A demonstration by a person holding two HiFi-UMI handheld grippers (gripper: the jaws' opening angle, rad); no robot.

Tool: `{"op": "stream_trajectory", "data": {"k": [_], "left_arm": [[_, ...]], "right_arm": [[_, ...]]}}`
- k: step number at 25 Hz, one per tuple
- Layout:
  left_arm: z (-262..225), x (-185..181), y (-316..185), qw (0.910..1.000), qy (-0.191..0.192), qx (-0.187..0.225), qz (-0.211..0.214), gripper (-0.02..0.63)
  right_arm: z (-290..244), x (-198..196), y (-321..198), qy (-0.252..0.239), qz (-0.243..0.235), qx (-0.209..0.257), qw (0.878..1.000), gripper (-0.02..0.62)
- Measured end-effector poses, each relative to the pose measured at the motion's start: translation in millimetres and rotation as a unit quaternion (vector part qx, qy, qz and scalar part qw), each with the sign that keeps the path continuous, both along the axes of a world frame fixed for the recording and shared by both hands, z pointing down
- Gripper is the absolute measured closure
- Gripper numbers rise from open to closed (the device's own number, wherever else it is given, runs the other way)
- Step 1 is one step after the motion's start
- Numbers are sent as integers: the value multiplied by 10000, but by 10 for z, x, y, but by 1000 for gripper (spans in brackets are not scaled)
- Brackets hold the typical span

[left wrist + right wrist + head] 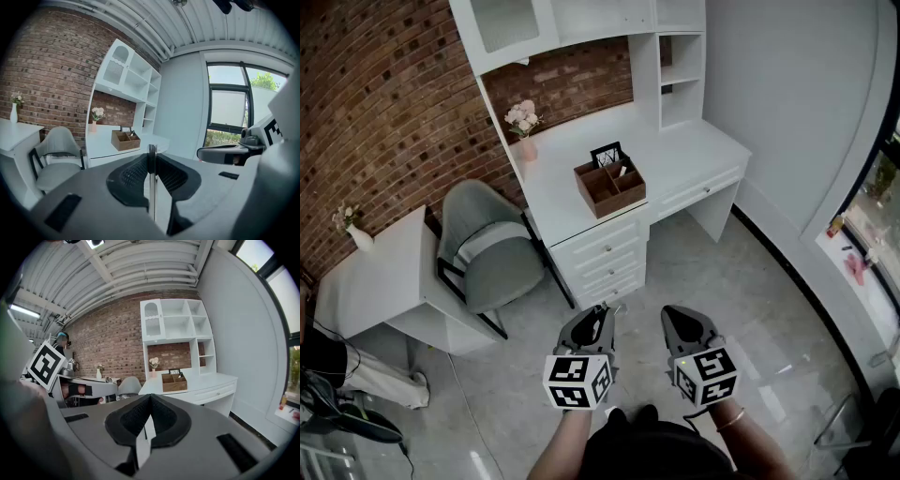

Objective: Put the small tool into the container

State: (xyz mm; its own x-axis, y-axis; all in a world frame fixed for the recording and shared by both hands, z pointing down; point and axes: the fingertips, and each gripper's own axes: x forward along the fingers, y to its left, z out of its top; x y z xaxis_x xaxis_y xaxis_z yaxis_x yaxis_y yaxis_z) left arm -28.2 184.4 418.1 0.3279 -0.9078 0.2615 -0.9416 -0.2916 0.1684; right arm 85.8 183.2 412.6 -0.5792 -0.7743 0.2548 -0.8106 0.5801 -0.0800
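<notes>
A grey padded chair (487, 248) with a rounded back stands left of the smooth white desk (567, 155), on which the square, compartmented wooden container (615, 202) sits, far from both grippers. The left gripper (602, 315) is clamped on the small tool (151, 187), a thin bright metal strip upright between ribbed black pads (133, 176). The right gripper (668, 313) has its jaws pressed together, empty.

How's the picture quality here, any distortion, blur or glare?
Head view: sharp, evenly lit, edges bowed, faint sheen on the floor. Left gripper view: heavy fisheye, dark corners, bright window, the tool in the jaws slightly soft. Right gripper view: same fisheye, desk crisp, ceiling lamp glaring.
</notes>
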Motion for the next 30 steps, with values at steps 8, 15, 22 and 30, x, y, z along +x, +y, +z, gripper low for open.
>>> {"op": "stream_trajectory", "data": {"k": [8,15,22,30], "left_arm": [[-20,45,-3,10000,-16,-15,-83,535],[-107,27,-77,9998,-1,78,-164,535],[-95,-52,-366,9997,-15,69,-237,535],[-4,-171,-981,9998,48,-13,-204,535]], "right_arm": [[-47,139,-33,-171,84,-13,9998,592],[-47,238,-137,-296,268,-76,9992,592],[-88,257,-426,-564,310,5,9979,591],[-100,122,-1031,-430,289,164,9985,592]]}}
